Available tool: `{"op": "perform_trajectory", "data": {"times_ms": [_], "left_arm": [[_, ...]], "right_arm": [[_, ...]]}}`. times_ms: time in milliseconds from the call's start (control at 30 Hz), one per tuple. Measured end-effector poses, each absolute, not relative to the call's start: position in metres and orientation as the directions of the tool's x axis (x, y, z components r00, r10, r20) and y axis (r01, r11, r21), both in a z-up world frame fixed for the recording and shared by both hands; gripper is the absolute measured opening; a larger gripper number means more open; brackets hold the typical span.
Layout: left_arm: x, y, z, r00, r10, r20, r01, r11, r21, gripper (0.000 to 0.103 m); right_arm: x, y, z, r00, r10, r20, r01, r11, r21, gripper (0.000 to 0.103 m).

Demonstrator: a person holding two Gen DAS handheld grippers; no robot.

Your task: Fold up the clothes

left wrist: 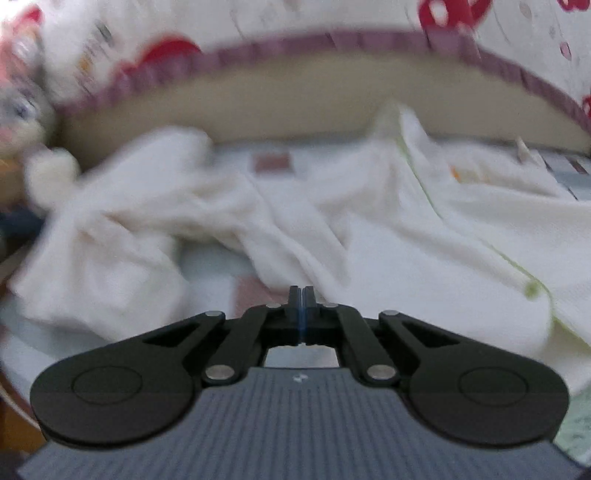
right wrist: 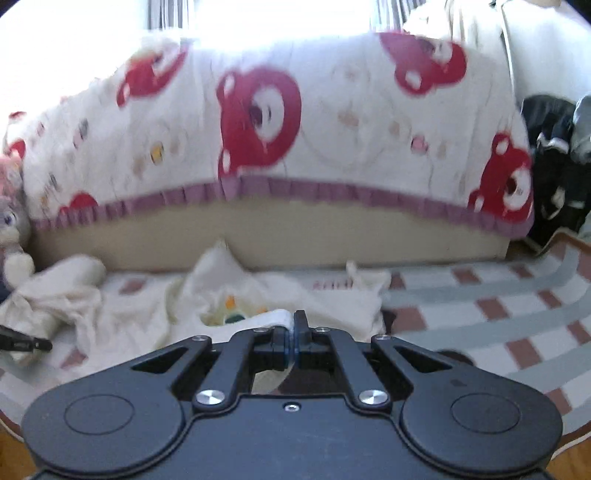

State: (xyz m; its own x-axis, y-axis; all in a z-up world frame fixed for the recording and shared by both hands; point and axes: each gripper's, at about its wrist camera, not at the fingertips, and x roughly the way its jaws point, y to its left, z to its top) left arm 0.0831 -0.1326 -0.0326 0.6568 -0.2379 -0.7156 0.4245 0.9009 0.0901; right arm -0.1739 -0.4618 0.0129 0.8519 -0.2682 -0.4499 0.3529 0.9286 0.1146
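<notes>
Right hand-held gripper (right wrist: 295, 325) pinching white garment (right wrist: 258, 321); left (left wrist: 302, 295) closed, empty; checked rug (right wrist: 498, 306), sofa (right wrist: 258, 236).

A checked mat of pale grey-blue bands and brick-red squares (right wrist: 491, 306) fills the lower right of the right wrist view. Behind it runs a beige upholstered sofa base (right wrist: 280, 236), draped with a white blanket printed with red bears and edged in a purple frill (right wrist: 332, 122). Bright window light (right wrist: 258, 18) washes out the top centre. Wooden floor (right wrist: 11, 461) shows at the lower left corner.
</notes>
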Motion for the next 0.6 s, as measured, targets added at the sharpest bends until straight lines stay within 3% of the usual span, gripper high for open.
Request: {"op": "perform_trajectory", "data": {"times_ms": [100, 367, 467, 600], "left_arm": [[0.073, -0.15, -0.031, 0.622, -0.273, -0.734, 0.469, 0.88, 0.07, 0.0], [0.046, -0.195, -0.027, 0.519, -0.359, -0.776, 0.579, 0.815, 0.01, 0.003], [0.036, -0.212, -0.026, 0.477, -0.388, -0.789, 0.617, 0.787, -0.014, 0.004], [0.022, -0.245, -0.027, 0.418, -0.425, -0.803, 0.67, 0.741, -0.043, 0.013]], "right_arm": [[-0.197, -0.464, 0.025, 0.863, -0.203, -0.463, 0.323, 0.926, 0.196, 0.002], [-0.23, -0.465, -0.032, 0.765, -0.185, -0.617, 0.381, 0.902, 0.202, 0.002], [-0.25, -0.464, -0.036, 0.761, -0.221, -0.61, 0.398, 0.902, 0.17, 0.002], [-0.273, -0.466, -0.03, 0.759, -0.283, -0.586, 0.421, 0.9, 0.111, 0.001]]}}
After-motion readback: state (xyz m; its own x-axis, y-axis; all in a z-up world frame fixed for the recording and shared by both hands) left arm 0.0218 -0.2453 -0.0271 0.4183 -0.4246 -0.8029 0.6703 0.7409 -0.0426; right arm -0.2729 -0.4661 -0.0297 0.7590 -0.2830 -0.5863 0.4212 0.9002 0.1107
